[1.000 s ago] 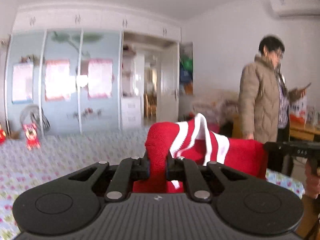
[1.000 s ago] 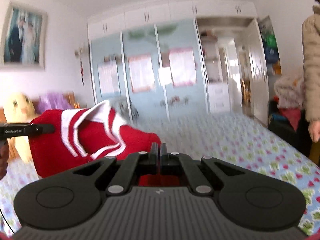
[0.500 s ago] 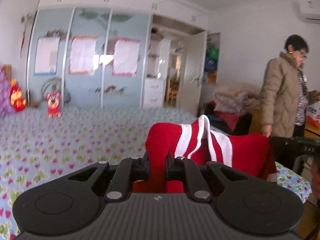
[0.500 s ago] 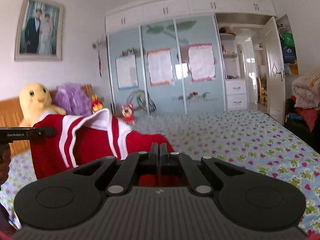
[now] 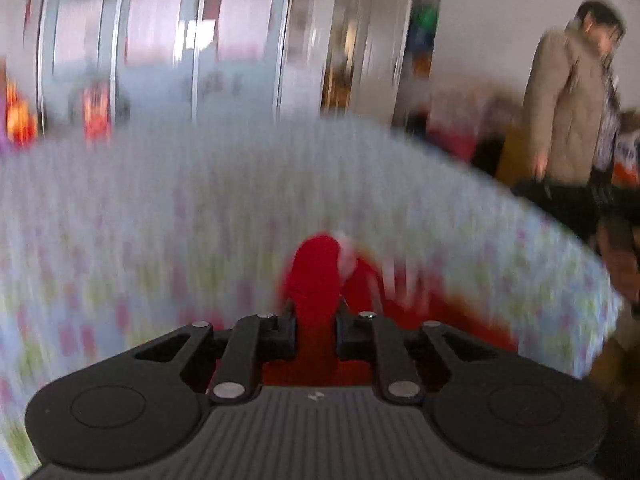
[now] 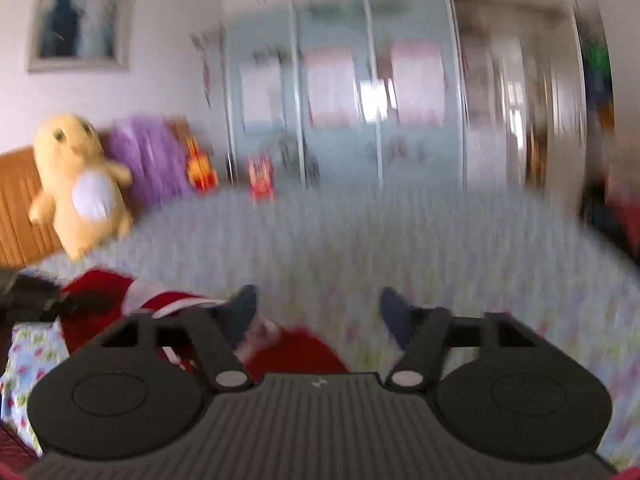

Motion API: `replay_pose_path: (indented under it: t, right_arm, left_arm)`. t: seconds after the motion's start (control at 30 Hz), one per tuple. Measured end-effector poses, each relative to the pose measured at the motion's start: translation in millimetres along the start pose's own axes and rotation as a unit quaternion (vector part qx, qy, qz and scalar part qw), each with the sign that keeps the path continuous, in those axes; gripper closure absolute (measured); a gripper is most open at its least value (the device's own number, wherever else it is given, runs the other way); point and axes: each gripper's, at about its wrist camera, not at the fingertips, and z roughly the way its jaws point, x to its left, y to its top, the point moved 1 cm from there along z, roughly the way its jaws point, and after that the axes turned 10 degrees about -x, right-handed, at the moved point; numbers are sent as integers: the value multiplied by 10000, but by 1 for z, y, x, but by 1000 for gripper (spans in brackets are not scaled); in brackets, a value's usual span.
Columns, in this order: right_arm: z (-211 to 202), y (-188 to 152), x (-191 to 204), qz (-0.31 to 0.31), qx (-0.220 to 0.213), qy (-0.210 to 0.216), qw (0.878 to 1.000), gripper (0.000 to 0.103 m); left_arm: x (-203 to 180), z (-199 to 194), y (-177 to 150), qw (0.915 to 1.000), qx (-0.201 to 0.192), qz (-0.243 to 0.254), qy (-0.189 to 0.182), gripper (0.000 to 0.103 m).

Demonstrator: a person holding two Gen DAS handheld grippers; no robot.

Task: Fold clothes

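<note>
A red knit garment (image 5: 316, 276) with white stripes sags onto the flowered bedsheet (image 5: 160, 220). My left gripper (image 5: 316, 320) has a fold of it filling the narrow gap between its pads, and its jaws are opening. In the right wrist view the garment (image 6: 100, 292) lies low at the left, part of it under the left finger. My right gripper (image 6: 316, 308) is open wide and still opening, with only sheet between its fingertips (image 6: 244, 304). The left gripper (image 6: 36, 304) shows dark at that view's left edge. Both views are blurred.
A person in a beige coat (image 5: 568, 100) stands past the bed's right side. A yellow plush toy (image 6: 80, 184) and a purple one (image 6: 148, 160) lean on the wooden headboard (image 6: 16, 208). Small red toys (image 6: 260, 176) and a wardrobe (image 6: 360, 92) are at the far end.
Both grippers dropped toward the bed and tipped downward. The right gripper's jaws sprang open and let go of the garment, which sank to the sheet. The left gap widened slightly.
</note>
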Motion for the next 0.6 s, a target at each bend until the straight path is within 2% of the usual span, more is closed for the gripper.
replay_pose_path:
  t: [0.03, 0.1, 0.2, 0.3, 0.37, 0.47, 0.53, 0.6]
  right_arm:
    - [12, -18, -8, 261, 323, -38, 9991, 35]
    - [31, -51, -15, 657, 809, -133, 9945, 35]
    - [43, -82, -4, 836, 1085, -104, 9905, 34]
    - [58, -91, 12, 848, 1189, 10, 9893, 32]
    - [69, -90, 22, 887, 1194, 84, 9888, 31]
    - [95, -85, 34, 897, 1193, 256, 9885, 20]
    - [120, -86, 42, 724, 1369, 345, 9873, 19]
    - [148, -97, 49, 267, 1687, 192, 9851, 19]
  left_arm:
    - [4, 1, -24, 9995, 227, -121, 196, 82]
    - [17, -6, -57, 9961, 369, -636, 491, 83]
    - [33, -32, -70, 9870, 40, -1523, 515, 77]
    - [27, -50, -61, 9876, -202, -1499, 415, 67]
    - [20, -59, -55, 9889, -316, -1445, 168, 55]
    - [14, -58, -63, 9880, -310, -1514, 77, 52]
    - [15, -54, -67, 9858, -310, -1648, 75, 52]
    - [16, -52, -70, 9838, -334, -1762, 74, 51]
